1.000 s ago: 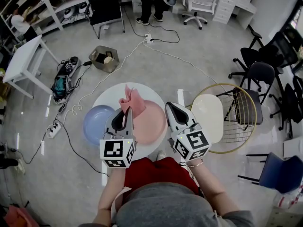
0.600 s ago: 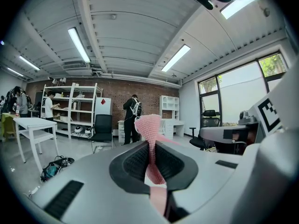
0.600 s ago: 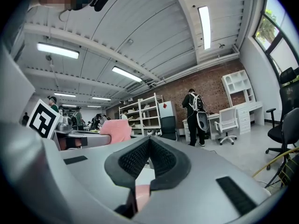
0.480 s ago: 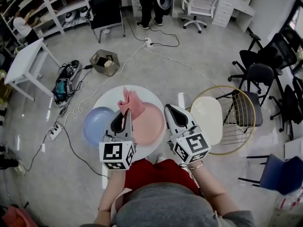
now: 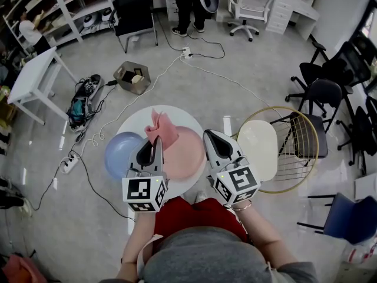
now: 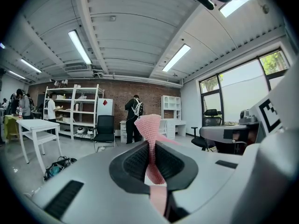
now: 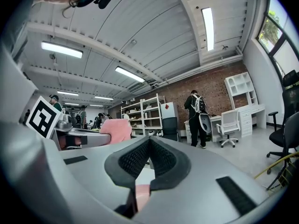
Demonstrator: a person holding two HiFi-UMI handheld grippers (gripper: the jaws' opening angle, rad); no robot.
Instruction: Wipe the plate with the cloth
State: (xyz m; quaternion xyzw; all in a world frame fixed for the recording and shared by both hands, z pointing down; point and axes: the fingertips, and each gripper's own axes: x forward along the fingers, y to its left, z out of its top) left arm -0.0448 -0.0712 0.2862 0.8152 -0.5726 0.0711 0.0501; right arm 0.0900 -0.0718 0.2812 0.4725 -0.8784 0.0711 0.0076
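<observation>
Head view: pink plate [image 5: 187, 155] sits on the round white table [image 5: 136, 120], with a blue plate [image 5: 119, 152] touching it at its 9 o'clock. My left gripper [image 5: 158, 140] is clamped on the pink cloth [image 5: 162, 125]. The left gripper view shows the fabric pinched between the pads and standing upright above the tips. The cloth hangs over the plate's 11 o'clock rim; I cannot tell whether it touches the plate. My right gripper [image 5: 207, 135] meets the plate's rim at 2 o'clock. In the right gripper view its jaws are drawn narrow, with a strip of plate pink low between them.
</observation>
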